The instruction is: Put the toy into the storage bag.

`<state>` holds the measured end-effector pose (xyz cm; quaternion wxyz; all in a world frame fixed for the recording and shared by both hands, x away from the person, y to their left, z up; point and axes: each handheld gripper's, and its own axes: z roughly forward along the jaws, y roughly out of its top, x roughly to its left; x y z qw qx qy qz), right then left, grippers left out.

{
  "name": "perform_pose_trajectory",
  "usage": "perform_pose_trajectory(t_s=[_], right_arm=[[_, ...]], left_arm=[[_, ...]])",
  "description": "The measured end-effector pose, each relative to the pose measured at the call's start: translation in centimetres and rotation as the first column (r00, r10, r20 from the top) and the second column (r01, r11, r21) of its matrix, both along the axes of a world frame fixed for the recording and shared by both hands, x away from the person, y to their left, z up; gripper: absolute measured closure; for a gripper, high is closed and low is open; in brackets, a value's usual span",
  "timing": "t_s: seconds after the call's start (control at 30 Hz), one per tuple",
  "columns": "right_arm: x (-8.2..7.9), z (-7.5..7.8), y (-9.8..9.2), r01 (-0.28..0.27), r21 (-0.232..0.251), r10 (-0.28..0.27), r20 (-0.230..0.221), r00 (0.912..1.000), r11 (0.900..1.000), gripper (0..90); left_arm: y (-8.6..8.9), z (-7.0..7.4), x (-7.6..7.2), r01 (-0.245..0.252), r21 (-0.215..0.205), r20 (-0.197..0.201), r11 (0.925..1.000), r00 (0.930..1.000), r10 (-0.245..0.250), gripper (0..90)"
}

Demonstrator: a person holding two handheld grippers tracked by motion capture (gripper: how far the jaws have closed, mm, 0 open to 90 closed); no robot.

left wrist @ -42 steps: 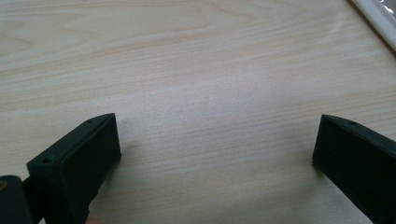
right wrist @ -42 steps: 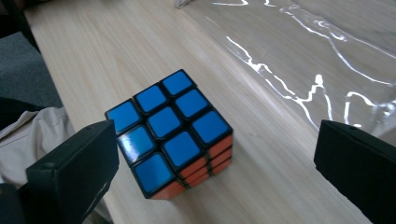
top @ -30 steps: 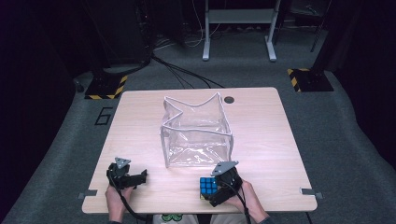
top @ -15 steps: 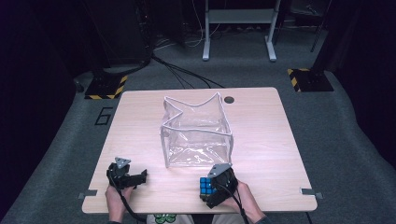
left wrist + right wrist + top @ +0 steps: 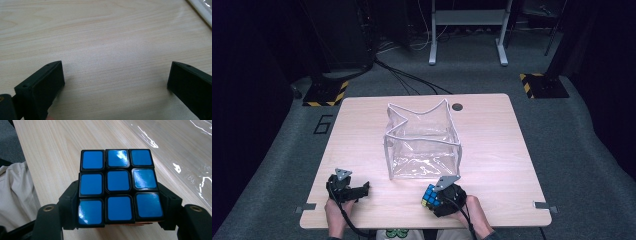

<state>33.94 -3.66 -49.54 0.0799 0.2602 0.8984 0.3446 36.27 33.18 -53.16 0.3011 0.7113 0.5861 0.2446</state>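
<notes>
Gripping the puzzle cube at the table's near edge, right of centre: right gripper jaws, having just been closing, pressing its two sides, blue face filling the right gripper view, while showing small and multicoloured from high. Holding the left gripper spread wide over bare wood, grasping nothing. Standing mid-table, just beyond the cube, a clear plastic bag; lying beyond, grey carpet and cables. Keeping both hands placed as before.
</notes>
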Motion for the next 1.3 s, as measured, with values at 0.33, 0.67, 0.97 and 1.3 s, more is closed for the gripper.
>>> perform_pose_trajectory(t_s=[0.33, 0.67, 0.97, 1.3], right_arm=[[0.1, -0.1, -0.2, 0.008, 0.009, -0.008, 0.003, 1.0000, 1.000, 33.7], [0.1, -0.1, -0.4, 0.020, 0.030, -0.020, 0.001, 0.9998, 0.999, 33.7], [0.1, 0.6, -0.8, 0.033, 0.035, -0.033, 0.015, 0.9993, 0.999, 33.7], [0.4, 1.6, -1.6, 0.062, 0.055, -0.063, 0.024, 0.9977, 0.997, 33.7]], left_arm=[[0.0, 0.0, 0.0, 0.003, 0.003, -0.003, 1.0000, 1.0000, -0.003, 0.6], [0.0, 0.0, 0.0, -0.001, 0.006, -0.002, 1.0000, 1.0000, 0.001, 0.6], [0.0, 0.0, 0.0, -0.004, 0.005, -0.002, 1.0000, 1.0000, 0.004, 0.6], [0.0, 0.0, 0.0, -0.005, 0.004, -0.001, 1.0000, 1.0000, 0.005, 0.6]])
